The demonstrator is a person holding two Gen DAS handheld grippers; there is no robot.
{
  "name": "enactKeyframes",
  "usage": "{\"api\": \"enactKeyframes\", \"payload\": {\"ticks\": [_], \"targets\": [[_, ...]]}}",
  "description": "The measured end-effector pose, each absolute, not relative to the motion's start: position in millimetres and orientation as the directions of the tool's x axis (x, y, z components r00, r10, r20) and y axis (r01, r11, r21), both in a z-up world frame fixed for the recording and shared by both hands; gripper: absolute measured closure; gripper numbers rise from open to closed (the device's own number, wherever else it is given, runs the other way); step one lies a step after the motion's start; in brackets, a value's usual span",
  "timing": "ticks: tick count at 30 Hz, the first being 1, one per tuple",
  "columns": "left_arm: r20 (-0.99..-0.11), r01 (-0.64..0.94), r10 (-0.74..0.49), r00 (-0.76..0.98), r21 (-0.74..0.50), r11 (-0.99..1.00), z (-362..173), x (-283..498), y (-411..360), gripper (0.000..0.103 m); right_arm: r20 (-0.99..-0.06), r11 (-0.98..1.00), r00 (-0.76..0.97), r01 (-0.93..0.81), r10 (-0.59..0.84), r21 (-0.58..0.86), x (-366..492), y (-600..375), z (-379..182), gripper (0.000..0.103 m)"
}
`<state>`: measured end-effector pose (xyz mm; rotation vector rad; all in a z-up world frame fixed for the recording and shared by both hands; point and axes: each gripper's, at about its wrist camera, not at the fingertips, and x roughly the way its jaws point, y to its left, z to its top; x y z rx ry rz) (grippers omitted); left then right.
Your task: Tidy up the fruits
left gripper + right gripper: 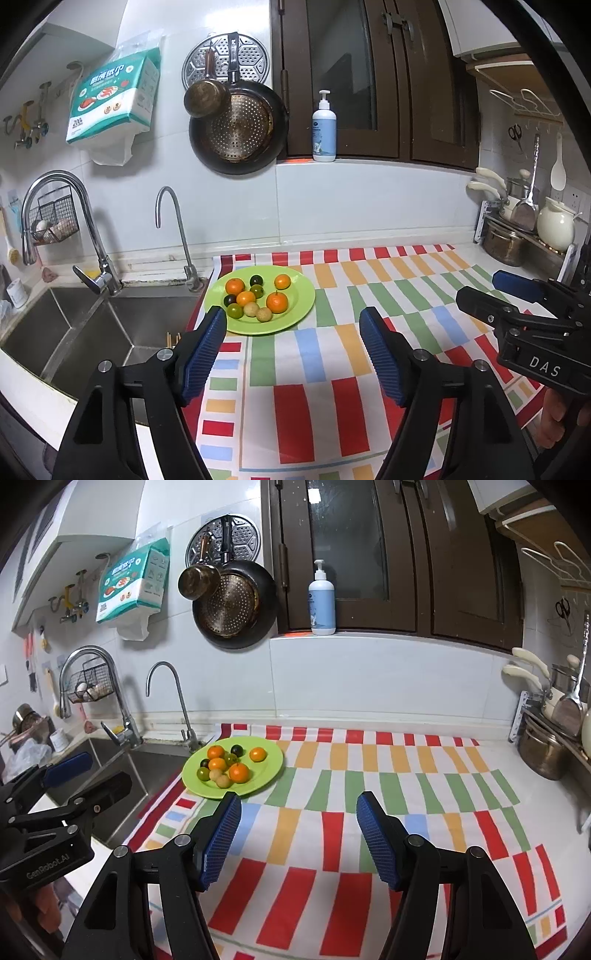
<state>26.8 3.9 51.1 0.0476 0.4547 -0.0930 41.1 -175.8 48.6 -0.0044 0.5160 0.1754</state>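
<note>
The fruits [255,299] lie together on the green plate [295,314]: four orange ones, two dark ones, two green ones and two pale tan ones, most touching in a loose cluster, one orange fruit [283,281] set slightly apart toward the plate's far side. The plate rests on the striped cloth [332,350] covering the surface, at the cloth's corner nearest the sink [92,332].

The left hand-held gripper [293,343] hovers over the cloth on the near side of the plate, jaws spread wide, holding nothing. The right hand-held gripper [299,827] hovers likewise, farther from the sink, jaws apart and empty.

Judgement: the scene fits either fruits awaiting sorting off the plate or fruits already gathered onto it; no second container is visible. Any pick calls for a narrow approach, since neighbouring fruits touch and round ones are likely to roll.
</note>
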Motion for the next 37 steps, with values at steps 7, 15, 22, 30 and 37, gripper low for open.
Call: {"api": "enactKeyframes", "payload": {"ticks": [7,15,22,30,37], "targets": [[-0.435,0.089,-0.066,0.898,0.034,0.995,52.4,16.9,0.9,0.02,-0.486,0.985,0.858,-0.167,0.165,0.038,30.7,-181.4,50.5,0.037],[-0.434,0.073,-0.051,0.9,0.034,0.997,54.2,10.5,2.9,0.011,-0.483,0.985,0.86,-0.168,0.166,0.039,25.1,-181.8,52.7,0.037],[-0.426,0.06,-0.031,0.904,0.053,0.997,56.6,6.2,3.7,0.005,-0.48,0.984,0.861,-0.17,0.17,0.042,21.5,-181.5,53.9,0.037],[-0.415,0.046,-0.014,0.91,0.065,0.997,57.3,3.0,2.8,0.005,-0.482,0.984,0.859,-0.171,0.171,0.045,19.1,-182.1,54.0,0.037],[-0.419,0.042,-0.012,0.908,0.062,0.997,57.0,4.4,1.0,0.005,-0.485,0.985,0.858,-0.164,0.166,0.047,18.3,-182.7,53.5,0.037]]}}
